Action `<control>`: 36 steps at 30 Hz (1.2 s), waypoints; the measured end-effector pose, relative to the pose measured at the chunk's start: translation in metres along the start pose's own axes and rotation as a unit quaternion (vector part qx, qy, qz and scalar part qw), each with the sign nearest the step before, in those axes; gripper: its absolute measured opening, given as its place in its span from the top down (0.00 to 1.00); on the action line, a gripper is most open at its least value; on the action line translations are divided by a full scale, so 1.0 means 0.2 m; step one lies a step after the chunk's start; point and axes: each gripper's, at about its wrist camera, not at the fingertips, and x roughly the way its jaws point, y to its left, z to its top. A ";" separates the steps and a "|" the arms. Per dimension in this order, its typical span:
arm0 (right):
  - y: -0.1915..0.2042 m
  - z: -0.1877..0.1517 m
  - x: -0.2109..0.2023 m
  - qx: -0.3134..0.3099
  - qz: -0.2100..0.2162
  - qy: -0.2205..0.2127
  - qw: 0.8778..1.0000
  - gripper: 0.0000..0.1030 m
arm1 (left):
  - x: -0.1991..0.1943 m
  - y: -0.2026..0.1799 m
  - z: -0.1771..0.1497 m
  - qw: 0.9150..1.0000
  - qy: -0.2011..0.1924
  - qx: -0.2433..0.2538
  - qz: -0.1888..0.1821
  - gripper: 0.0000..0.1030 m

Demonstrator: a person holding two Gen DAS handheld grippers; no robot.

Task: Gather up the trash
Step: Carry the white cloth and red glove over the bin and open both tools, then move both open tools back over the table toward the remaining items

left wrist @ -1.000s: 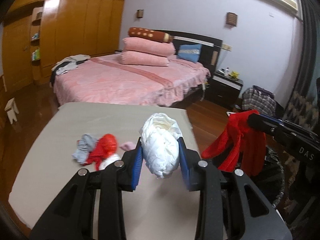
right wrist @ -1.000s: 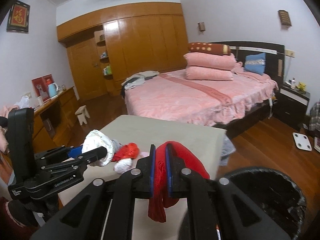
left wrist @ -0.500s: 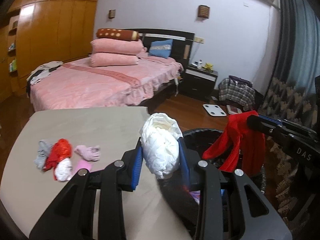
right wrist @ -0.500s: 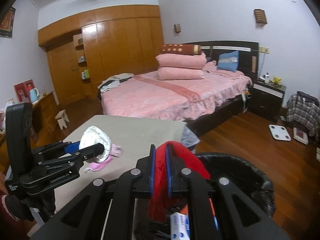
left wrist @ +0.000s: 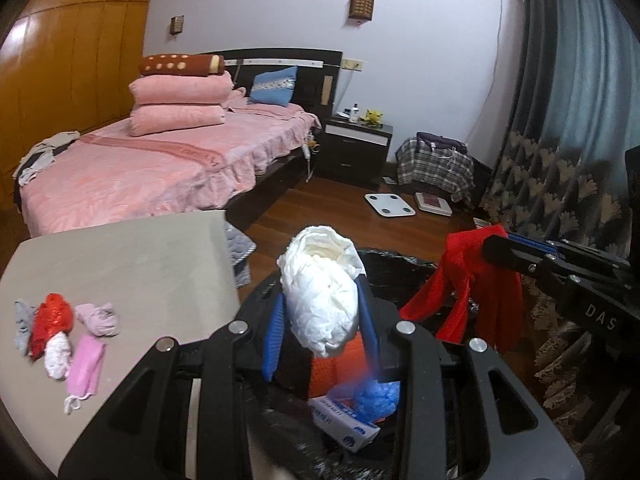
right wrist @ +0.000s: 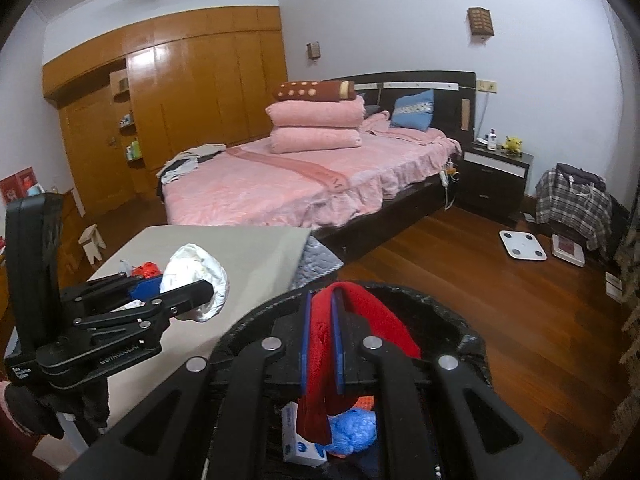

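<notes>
While clamped by the left gripper [left wrist: 320, 316], a crumpled white wad [left wrist: 322, 300]

Pink bed [right wrist: 280, 192], stacked pillows [right wrist: 316, 124], nightstand [right wrist: 494, 180], white scale [right wrist: 522, 245]

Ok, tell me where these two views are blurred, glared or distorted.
Left wrist view: the blue pad of the left gripper and the blue plastic under it smear with motion blur; the white bundle stays fairly sharp. Right wrist view: glare streaks the wardrobe doors. Both views: fisheye bends the walls, corners go black.
</notes>
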 end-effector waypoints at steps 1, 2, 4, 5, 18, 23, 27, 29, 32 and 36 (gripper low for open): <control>-0.01 0.00 0.00 0.000 -0.001 0.004 1.000 0.91 | 0.02 -0.01 0.00 1.000 0.002 0.002 -0.005 0.68; -0.02 -0.01 0.01 0.001 -0.005 0.006 1.000 0.88 | 0.04 -0.02 0.00 1.000 0.004 0.003 -0.010 0.64; -0.03 -0.03 0.03 0.000 -0.014 0.016 1.000 0.80 | 0.06 -0.02 0.00 1.000 0.005 0.000 -0.013 0.49; -0.04 -0.04 0.03 -0.001 -0.021 0.022 1.000 0.72 | 0.07 -0.02 -0.01 1.000 0.007 -0.004 -0.019 0.40; -0.07 -0.11 -0.02 0.026 -0.047 0.009 0.998 0.10 | -0.08 0.14 -0.03 1.000 -0.002 -0.019 0.025 0.18; 0.02 -0.06 -0.04 0.027 -0.028 -0.016 0.999 0.06 | -0.22 0.27 -0.03 0.997 -0.021 -0.036 0.060 0.13; 0.12 -0.02 -0.01 0.017 -0.011 -0.024 0.999 0.06 | -0.34 0.39 -0.03 0.994 -0.032 -0.046 0.094 0.13; 0.19 0.00 0.02 0.010 -0.004 -0.024 1.000 0.06 | -0.39 0.45 -0.05 0.992 -0.035 -0.051 0.110 0.13; 0.28 0.01 0.08 0.004 0.010 -0.019 1.000 0.06 | -0.45 0.55 -0.08 0.988 -0.038 -0.059 0.135 0.13; 0.39 0.03 0.16 -0.001 0.028 -0.015 0.999 0.06 | -0.53 0.68 -0.11 0.983 -0.038 -0.075 0.164 0.13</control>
